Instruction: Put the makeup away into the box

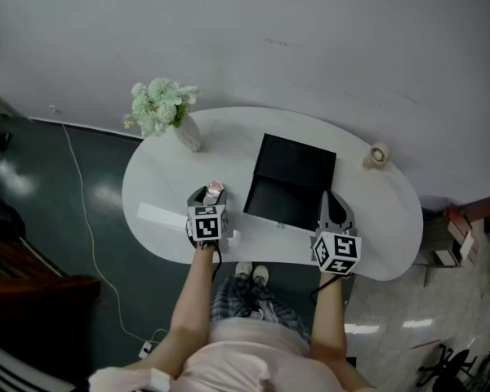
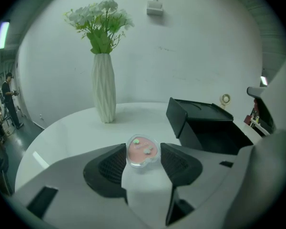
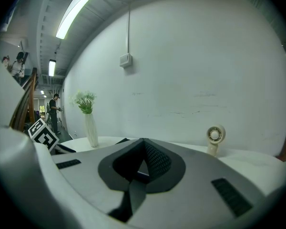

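Note:
A small clear heart-shaped compact with pink makeup sits between the pads of my left gripper, which is shut on it and holds it above the white table. In the head view the compact shows at the tip of the left gripper, left of the black box. The box stands open, its lid upright at the back. My right gripper rests by the box's right front corner. Its jaws meet at the tips with nothing between them.
A white vase with pale green flowers stands at the table's back left. A small cream fan stands at the back right. The table's front edge curves in towards the person.

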The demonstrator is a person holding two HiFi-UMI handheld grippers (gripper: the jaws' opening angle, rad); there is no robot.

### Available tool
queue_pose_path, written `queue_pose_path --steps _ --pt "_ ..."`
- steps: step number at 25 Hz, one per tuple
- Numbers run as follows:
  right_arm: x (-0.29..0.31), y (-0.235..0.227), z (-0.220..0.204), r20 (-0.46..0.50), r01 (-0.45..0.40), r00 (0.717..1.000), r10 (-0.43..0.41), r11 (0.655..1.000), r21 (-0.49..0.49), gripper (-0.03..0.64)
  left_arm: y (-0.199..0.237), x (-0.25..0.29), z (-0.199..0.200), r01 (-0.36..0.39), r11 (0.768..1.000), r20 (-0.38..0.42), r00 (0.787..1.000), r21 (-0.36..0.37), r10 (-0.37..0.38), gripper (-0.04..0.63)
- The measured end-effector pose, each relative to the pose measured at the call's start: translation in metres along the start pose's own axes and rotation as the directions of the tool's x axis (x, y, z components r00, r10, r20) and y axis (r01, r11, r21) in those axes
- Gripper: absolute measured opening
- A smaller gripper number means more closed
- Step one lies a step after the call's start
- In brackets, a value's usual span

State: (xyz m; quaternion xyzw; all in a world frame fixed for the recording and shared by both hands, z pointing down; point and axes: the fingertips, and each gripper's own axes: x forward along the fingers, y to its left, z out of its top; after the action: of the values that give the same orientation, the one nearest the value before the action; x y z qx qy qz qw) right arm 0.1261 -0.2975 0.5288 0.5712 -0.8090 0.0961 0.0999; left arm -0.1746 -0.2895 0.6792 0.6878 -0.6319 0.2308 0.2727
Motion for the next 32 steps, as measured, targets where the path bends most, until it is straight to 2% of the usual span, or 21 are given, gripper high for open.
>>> queue_pose_path --steps 6,14,24,32 --pt "-0.005 -0.001 0.001 0.012 0.002 1.000 -0.002 1.000 0.008 0.015 -0.037 -0.020 0.043 0.083 0.995 0.070 0.994 0.061 -0.087 0.244" --pt "-0.017 -0.007 0.003 0.018 0.014 1.000 -0.014 1.000 0.013 0.015 -0.107 -0.029 0.058 0.229 0.964 0.053 0.970 0.132 -0.238 0.244" --pt "-0.032 -0.028 -0.003 0.009 0.059 0.998 -0.059 0.998 0.031 0.015 -0.176 -0.019 0.042 0.338 0.915 -0.048 0.941 0.220 -0.336 0.244" --pt "-0.032 -0.040 -0.008 -0.004 0.079 0.997 -0.079 0.996 0.038 0.015 -0.196 0.004 0.020 0.381 0.892 -0.170 0.922 0.245 -0.347 0.244"
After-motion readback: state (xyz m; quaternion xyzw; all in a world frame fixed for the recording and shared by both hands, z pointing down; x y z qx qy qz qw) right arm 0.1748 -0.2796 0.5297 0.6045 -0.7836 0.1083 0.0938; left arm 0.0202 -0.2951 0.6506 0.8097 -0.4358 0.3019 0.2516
